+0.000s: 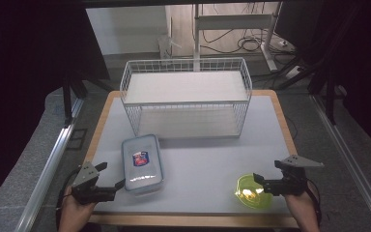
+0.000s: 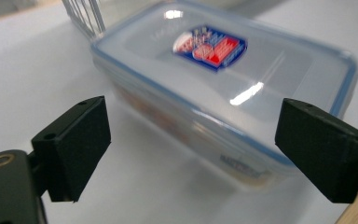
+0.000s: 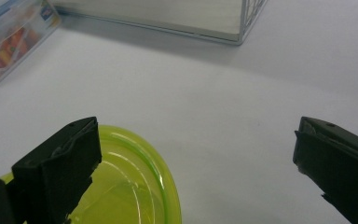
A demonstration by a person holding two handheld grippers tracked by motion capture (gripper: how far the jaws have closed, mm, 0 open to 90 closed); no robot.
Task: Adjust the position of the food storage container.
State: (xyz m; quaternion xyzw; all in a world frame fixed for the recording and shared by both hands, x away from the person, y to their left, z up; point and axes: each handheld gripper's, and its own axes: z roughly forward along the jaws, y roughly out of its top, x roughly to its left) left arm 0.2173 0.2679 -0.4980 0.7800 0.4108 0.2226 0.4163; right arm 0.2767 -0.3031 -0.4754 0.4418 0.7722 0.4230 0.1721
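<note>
A rack [image 1: 186,96] stands at the far middle of the table [image 1: 207,159]. Before its left end lies a box [image 1: 142,163]; a bowl [image 1: 253,192] sits well to the right, near the front edge. The left gripper [image 1: 113,186] is just left of the box, the right gripper [image 1: 261,182] over the bowl's rim, perhaps touching.

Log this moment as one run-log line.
left gripper: open, at lidded container, not gripping | right gripper: open, over green bowl rim | wire rack: behind
</note>
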